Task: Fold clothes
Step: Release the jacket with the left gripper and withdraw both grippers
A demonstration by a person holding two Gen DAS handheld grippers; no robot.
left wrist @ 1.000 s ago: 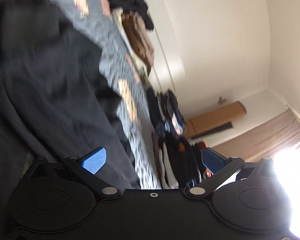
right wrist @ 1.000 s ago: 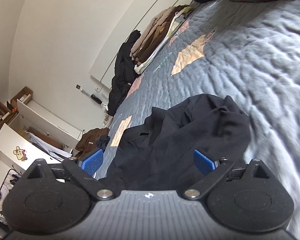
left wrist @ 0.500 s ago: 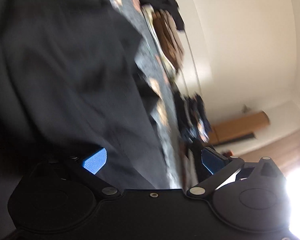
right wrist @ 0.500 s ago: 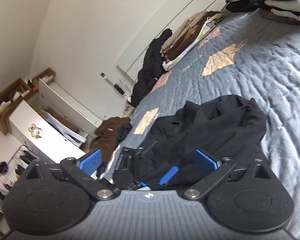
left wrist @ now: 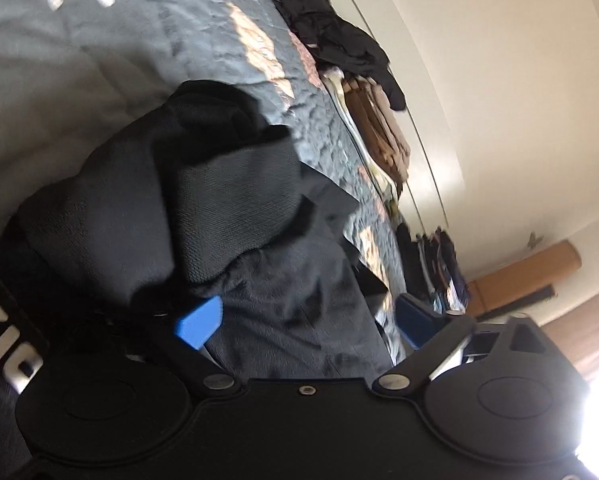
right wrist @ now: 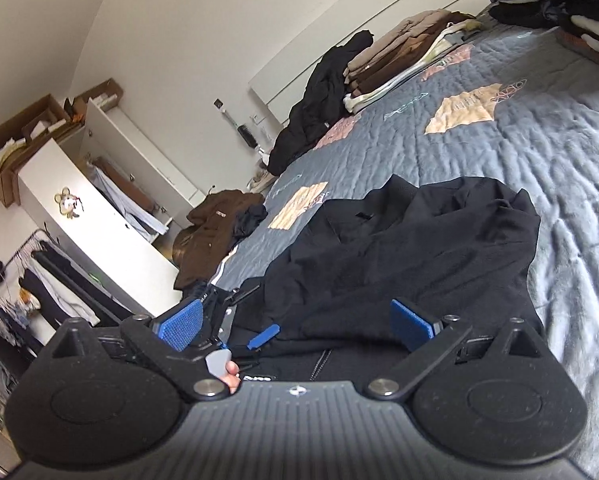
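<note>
— Two tools are in view, each with its blue pads spread wide and nothing between them. The right tool [right wrist: 297,324] hovers over the near edge of a black garment [right wrist: 419,248], which lies crumpled on the bed [right wrist: 519,152] with its grey quilted cover.

— And the left tool [left wrist: 307,320]?

— Released too. Its pads sit apart just above the same black garment [left wrist: 203,200], which is bunched into thick folds in front of it. From the right wrist view, the left tool [right wrist: 235,320] shows at the near left of the garment, low by the fabric, and part of a hand [right wrist: 229,374] peeks out behind the right tool's body.

— What else is on the bed?

— A stack of folded tan and brown clothes [right wrist: 403,56] at the far side by the wall, a black heap [right wrist: 323,100] to its left, and taller folded piles [right wrist: 559,4] at the far right. A brown garment [right wrist: 211,232] lies off the bed's left edge, near a white wardrobe [right wrist: 99,240].

— Is the black garment folded?

— No, it is rumpled, with a small tag showing near the collar.
</note>
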